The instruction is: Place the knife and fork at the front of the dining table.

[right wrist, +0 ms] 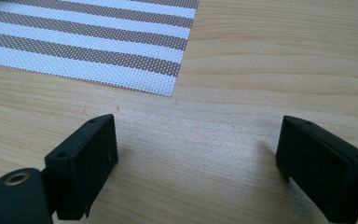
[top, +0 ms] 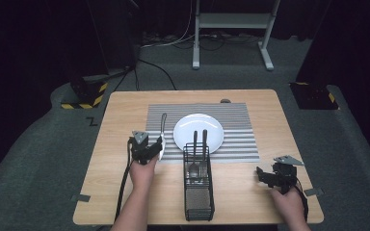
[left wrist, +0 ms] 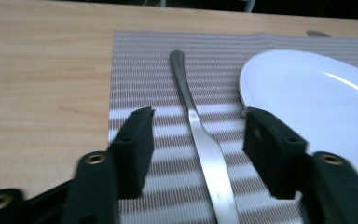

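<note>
From the high view, a plate sits on the striped mat with one utensil laid to its left; two more wait in the wire caddy, so the setting looks partly done. In the left gripper view, the left tongs stand open astride that utensil's handle, gripping nothing. In the right gripper view, the right tongs gape wide over bare tabletop, empty.

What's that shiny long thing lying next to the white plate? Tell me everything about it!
It is a piece of cutlery, silvery metal with a dull shine. Its slim handle has a rounded tip pointing toward the far side of the table. It lies flat on the striped placemat, left of the plate and not touching it. The left gripper straddles it with open jaws. Its eating end is hidden, so fork, spoon or knife is unclear.
</note>
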### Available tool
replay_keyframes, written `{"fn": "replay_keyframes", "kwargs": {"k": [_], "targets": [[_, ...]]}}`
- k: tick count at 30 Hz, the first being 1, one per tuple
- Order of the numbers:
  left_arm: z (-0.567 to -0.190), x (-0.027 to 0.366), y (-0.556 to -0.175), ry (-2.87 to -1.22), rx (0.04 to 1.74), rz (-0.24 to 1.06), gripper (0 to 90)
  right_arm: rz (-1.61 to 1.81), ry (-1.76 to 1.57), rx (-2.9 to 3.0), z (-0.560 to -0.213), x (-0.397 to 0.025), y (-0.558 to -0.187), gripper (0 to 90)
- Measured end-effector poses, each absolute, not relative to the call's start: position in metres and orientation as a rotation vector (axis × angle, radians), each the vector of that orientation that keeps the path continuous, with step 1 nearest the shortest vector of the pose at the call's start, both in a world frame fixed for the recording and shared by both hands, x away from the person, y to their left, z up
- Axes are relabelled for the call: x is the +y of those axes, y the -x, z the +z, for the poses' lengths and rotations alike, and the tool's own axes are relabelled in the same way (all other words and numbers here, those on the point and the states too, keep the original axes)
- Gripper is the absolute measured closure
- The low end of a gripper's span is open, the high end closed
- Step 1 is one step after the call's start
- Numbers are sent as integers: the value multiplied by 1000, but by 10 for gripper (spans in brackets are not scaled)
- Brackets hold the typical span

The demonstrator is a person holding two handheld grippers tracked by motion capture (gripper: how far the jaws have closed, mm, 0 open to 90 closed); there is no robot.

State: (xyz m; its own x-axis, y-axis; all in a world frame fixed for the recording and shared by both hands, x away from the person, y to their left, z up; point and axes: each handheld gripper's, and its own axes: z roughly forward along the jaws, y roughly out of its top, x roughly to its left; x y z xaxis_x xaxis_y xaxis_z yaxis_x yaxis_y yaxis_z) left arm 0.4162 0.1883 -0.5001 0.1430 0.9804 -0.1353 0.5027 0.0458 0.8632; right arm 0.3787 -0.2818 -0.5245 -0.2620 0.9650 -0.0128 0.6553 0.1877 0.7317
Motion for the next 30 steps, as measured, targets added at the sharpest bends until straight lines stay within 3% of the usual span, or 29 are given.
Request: {"fn": "replay_keyframes", "kwargs": {"k": [3,7,12,16,30], "targets": [[-501,191,-402,-1623,1464,760,278,855,-1512,1990,-525,-282,-379,124],[-505,199,-388,-1690,1465,727,131,862,-1497,1998,-524,-280,-377,134],[-512,214,-366,-1759,1485,729,106,877,-1424,2013,-523,-277,-371,138],[-519,224,-352,-1819,1533,621,20,904,-1393,1998,-522,-277,-368,137],[-530,226,-336,-1883,1575,653,9,1128,-1212,1941,-491,-246,-341,121]]}}
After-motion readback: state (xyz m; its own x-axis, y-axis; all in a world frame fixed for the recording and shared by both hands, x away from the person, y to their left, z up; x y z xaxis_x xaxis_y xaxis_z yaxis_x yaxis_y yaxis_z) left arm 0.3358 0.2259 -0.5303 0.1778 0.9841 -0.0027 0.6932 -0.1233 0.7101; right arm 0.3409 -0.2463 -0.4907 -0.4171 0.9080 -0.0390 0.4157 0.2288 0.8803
